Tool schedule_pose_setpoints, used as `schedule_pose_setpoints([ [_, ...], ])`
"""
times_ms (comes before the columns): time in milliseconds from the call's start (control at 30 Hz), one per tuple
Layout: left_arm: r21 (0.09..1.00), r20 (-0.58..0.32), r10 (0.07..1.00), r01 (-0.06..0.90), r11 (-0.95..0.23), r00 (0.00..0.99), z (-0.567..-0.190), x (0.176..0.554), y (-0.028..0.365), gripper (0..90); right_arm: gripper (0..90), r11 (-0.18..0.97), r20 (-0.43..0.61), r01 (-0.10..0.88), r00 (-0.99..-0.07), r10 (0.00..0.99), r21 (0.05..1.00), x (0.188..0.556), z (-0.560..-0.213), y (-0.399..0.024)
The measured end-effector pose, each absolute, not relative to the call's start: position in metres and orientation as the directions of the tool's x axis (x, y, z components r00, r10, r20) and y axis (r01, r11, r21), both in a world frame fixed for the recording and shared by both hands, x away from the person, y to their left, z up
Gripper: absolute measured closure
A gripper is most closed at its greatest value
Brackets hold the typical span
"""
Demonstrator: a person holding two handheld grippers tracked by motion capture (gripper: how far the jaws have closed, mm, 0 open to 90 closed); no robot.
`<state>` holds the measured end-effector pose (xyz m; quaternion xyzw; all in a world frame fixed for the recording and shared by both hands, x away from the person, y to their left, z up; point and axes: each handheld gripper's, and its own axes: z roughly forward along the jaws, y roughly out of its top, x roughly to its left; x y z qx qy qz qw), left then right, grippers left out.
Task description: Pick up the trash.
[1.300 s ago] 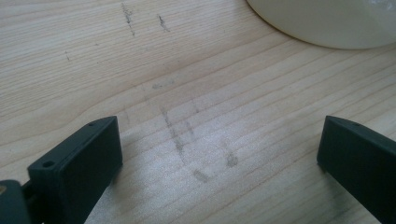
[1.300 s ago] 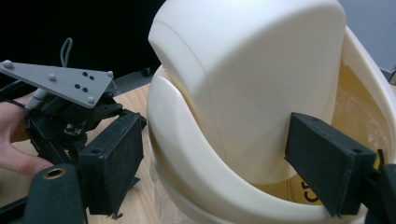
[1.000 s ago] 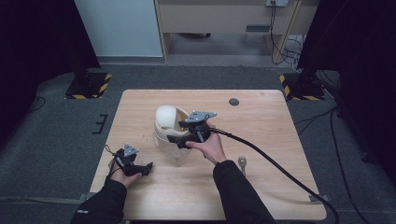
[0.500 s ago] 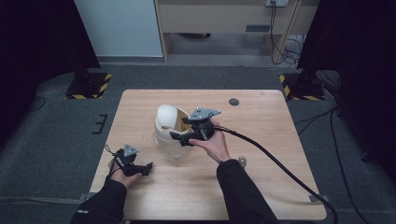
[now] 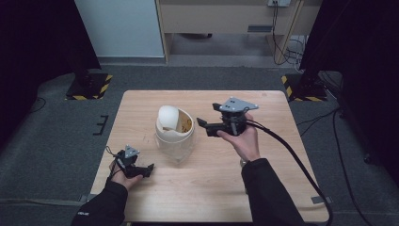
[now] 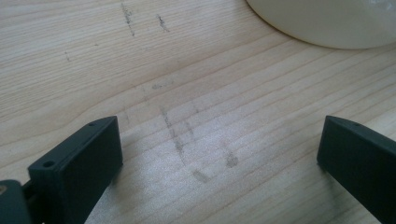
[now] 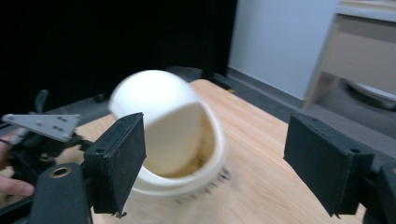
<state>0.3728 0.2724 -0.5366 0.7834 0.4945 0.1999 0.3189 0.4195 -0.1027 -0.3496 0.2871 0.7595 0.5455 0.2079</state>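
Note:
A cream bin (image 5: 174,129) with a domed swing lid and a clear body stands mid-table; its lid is tipped inward. My right gripper (image 5: 204,127) hovers just right of the bin, above the table and pointing at it. Its jaws are open, have just widened a little, and hold nothing. In the right gripper view the bin (image 7: 163,126) lies beyond the gripper (image 7: 219,149). My left gripper (image 5: 148,170) rests low at the table's front left, open and empty. In the left gripper view, bare wood lies between the left gripper's (image 6: 219,154) jaws, with the bin's base (image 6: 327,23) further off.
The wooden table (image 5: 282,188) stands on grey floor. The right gripper's black cable (image 5: 291,155) trails off the table's right side. A small metal piece (image 5: 243,163) lies by the right wrist. A pale cabinet (image 5: 226,19) stands behind the table.
The right gripper has drawn back from the bin, moving right and upward. The bin's lid now shows tipped inward. The left hand has stayed where it was.

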Motion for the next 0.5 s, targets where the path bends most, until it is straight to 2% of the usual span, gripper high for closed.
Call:
schedule_pose_setpoints([
  [233, 0.697, -0.002, 0.903, 0.648, -0.307, 0.430, -0.536, 0.373, 0.272, 0.0, 21.1, 0.234, -0.007, 0.236, -0.691, 0.723, 0.943, 0.404, -0.354, -0.151],
  [367, 0.697, -0.002, 0.903, 0.649, -0.307, 0.430, -0.536, 0.373, 0.272, 0.0, 22.6, 0.235, 0.003, 0.289, -0.636, 0.772, 0.928, 0.389, -0.375, -0.181],
  [500, 0.697, -0.002, 0.903, 0.649, -0.306, 0.429, -0.536, 0.373, 0.272, 0.0, 23.5, 0.238, 0.013, 0.325, -0.615, 0.788, 0.916, 0.382, -0.392, -0.193],
])
